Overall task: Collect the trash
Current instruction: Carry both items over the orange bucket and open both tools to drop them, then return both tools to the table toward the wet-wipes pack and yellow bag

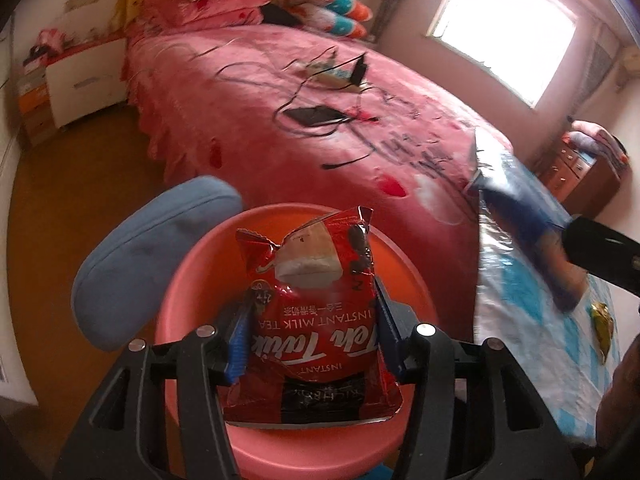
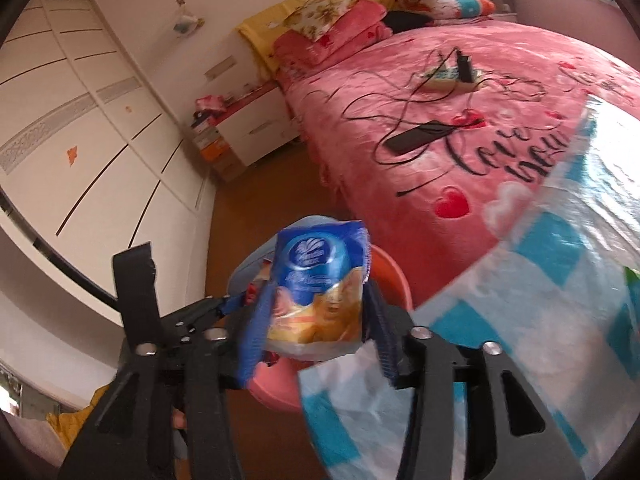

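Observation:
My left gripper (image 1: pixel 310 326) is shut on a red instant milk tea packet (image 1: pixel 312 312) and holds it above the pink plastic basin (image 1: pixel 404 276). My right gripper (image 2: pixel 316 320) is shut on a blue and orange snack wrapper (image 2: pixel 320 280), beside the table edge and above the basin (image 2: pixel 390 276). The right gripper also shows blurred in the left wrist view (image 1: pixel 560 252), over the blue-and-white tablecloth (image 1: pixel 520 320). A small gold wrapper (image 1: pixel 602 326) lies on the cloth.
A blue chair back (image 1: pixel 140 256) stands left of the basin. A pink bed (image 1: pixel 320 120) with a power strip (image 1: pixel 332 74), cables and a black device (image 1: pixel 314 116) fills the middle. A white nightstand (image 1: pixel 84 80) and wardrobe (image 2: pixel 80 120) stand left.

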`<state>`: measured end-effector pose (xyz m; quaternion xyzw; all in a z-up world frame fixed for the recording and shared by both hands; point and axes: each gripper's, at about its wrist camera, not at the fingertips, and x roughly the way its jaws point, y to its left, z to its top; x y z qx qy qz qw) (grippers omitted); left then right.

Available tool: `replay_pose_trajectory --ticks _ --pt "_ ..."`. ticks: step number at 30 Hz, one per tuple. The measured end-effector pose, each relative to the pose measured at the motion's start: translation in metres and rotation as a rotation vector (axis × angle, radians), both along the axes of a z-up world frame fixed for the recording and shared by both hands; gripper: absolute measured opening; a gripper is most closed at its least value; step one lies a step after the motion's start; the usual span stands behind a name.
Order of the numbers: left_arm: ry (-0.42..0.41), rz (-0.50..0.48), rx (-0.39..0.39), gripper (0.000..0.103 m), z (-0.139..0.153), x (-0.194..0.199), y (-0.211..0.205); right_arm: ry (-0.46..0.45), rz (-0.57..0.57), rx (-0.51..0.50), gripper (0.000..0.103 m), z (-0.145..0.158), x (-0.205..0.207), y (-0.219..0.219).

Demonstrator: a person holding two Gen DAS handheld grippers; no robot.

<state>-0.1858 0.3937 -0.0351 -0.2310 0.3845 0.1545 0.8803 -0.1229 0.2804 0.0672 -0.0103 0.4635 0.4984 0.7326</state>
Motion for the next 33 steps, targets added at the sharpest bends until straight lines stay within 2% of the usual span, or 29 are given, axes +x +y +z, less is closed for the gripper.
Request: replay_pose_trajectory --ticks 2,8,15,22,33 --pt "0.016 0.025 0.006 0.056 -0.004 -0.002 0.005 0.010 -0.018 -0.005 0.076 -0.004 0.000 0.002" --pt "-0.011 0.068 0.030 0.071 -0.004 -0.008 0.011 0.003 -0.106 -0.002 0.089 -0.003 0.008 -0.019" --pt "-0.030 0.053 0.031 0.081 0.004 -0.004 0.001 -0.004 -0.202 -0.004 0.091 -0.001 0.016 -0.055" --pt "-0.040 0.003 0.028 0.082 0.015 0.001 -0.017 -0.013 -0.248 -0.027 0.092 -0.004 0.015 -0.081" --pt "-0.069 -0.104 0.032 0.083 0.037 0.012 -0.059 -0.082 -0.309 -0.075 0.092 -0.002 0.002 -0.115"
